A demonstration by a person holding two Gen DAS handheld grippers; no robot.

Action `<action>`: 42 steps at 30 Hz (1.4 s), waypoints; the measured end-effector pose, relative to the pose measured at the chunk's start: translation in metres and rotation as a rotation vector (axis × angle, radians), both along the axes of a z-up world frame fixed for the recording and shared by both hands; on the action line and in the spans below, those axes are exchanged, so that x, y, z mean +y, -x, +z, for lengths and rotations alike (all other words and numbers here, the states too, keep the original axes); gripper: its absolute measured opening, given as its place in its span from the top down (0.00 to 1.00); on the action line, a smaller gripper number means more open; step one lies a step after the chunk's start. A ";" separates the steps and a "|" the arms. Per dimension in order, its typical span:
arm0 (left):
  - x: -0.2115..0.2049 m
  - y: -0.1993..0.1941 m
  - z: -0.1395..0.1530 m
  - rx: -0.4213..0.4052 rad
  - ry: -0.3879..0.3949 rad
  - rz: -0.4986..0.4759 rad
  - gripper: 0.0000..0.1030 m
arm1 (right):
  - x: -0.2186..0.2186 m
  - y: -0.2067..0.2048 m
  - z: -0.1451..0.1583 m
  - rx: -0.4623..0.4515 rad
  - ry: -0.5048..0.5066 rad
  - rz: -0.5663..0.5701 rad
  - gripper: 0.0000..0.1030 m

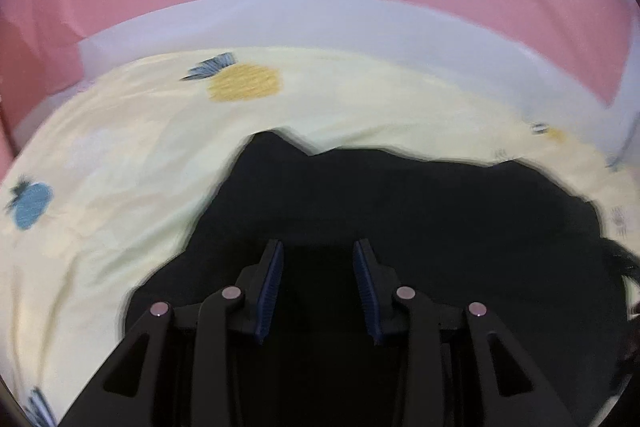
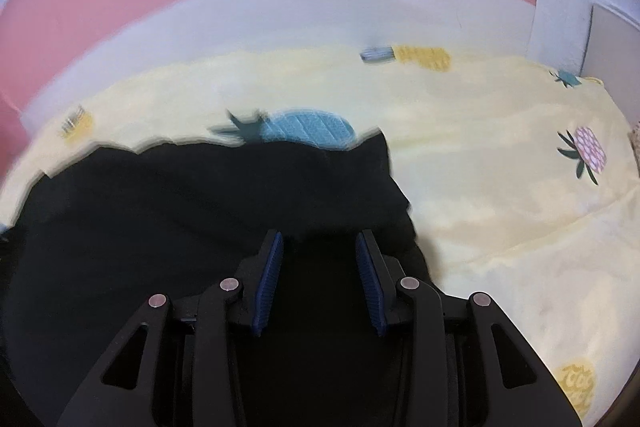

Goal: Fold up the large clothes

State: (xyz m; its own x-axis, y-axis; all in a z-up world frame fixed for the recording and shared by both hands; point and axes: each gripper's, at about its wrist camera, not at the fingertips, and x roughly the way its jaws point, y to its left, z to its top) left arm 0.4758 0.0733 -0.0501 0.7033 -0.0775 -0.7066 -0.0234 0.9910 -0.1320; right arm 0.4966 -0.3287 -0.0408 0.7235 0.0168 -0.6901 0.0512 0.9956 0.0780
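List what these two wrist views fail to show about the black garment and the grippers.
- Left wrist view: black garment shows no seams or folds; it is too dark and motion-blurred.
- Left gripper: whether cloth is pinched is unclear, black on black.
- Right wrist view: right gripper likewise.
- Garment's near edge: hidden under the gripper bodies, cut off below.
- Pineapple-print sheet: prints smeared.

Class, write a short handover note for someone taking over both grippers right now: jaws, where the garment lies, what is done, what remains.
Left gripper: jaws apart over the black garment; grip on cloth cannot be told.
Right gripper: jaws apart over the garment's right side; grip likewise unclear.
The garment lies on the yellow pineapple-print sheet, edges rumpled.
Done: no neat fold visible.
Left: confirm each hold, then fold and flatten.
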 end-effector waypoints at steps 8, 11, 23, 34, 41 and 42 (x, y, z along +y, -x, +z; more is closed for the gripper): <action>-0.121 -0.046 -0.002 0.010 -0.106 -0.279 0.56 | 0.014 -0.034 -0.016 0.068 -0.010 0.043 0.62; -0.122 -0.068 -0.028 0.078 -0.091 -0.261 0.54 | -0.007 -0.045 -0.035 0.087 -0.090 -0.009 0.62; -0.056 -0.004 0.021 -0.038 -0.165 -0.142 0.54 | -0.021 0.029 0.011 0.001 -0.066 0.027 0.62; 0.071 0.055 -0.040 -0.006 -0.071 0.111 0.52 | -0.048 0.064 -0.039 0.067 -0.051 -0.004 0.62; 0.072 0.051 -0.034 0.030 -0.074 0.113 0.52 | -0.046 0.063 -0.030 0.096 -0.015 -0.033 0.62; 0.075 0.054 -0.026 0.035 -0.057 0.115 0.52 | -0.046 0.068 -0.021 0.094 -0.008 -0.046 0.62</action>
State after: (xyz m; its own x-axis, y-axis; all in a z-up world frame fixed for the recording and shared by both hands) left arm 0.4222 0.1486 -0.0765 0.6802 0.0430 -0.7318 -0.1412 0.9873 -0.0731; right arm 0.4291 -0.3744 -0.0622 0.6555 -0.0092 -0.7551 0.1042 0.9915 0.0784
